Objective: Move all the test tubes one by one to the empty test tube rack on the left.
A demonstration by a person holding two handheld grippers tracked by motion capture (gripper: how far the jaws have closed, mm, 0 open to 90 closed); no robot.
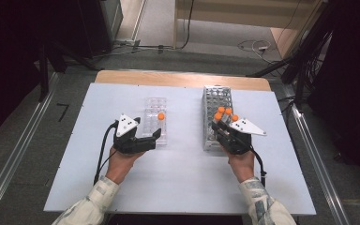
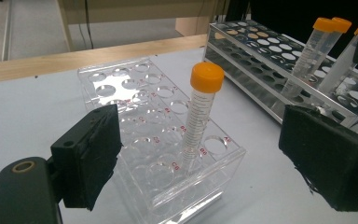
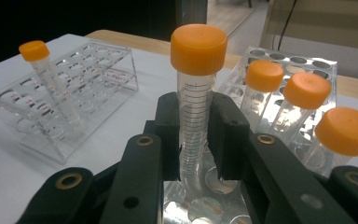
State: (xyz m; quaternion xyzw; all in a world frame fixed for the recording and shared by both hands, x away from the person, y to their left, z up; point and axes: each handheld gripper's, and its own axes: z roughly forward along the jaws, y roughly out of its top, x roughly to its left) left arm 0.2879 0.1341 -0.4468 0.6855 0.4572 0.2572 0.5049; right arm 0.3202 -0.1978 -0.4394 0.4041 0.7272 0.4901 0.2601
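One orange-capped tube (image 3: 196, 98) stands upright between the pads of our right gripper (image 3: 195, 140), clamped above the metal rack (image 3: 279, 65). Our left gripper (image 2: 200, 158) stands wide apart around a second tube (image 2: 200, 116) seated in the clear rack (image 2: 135, 93), not touching it.
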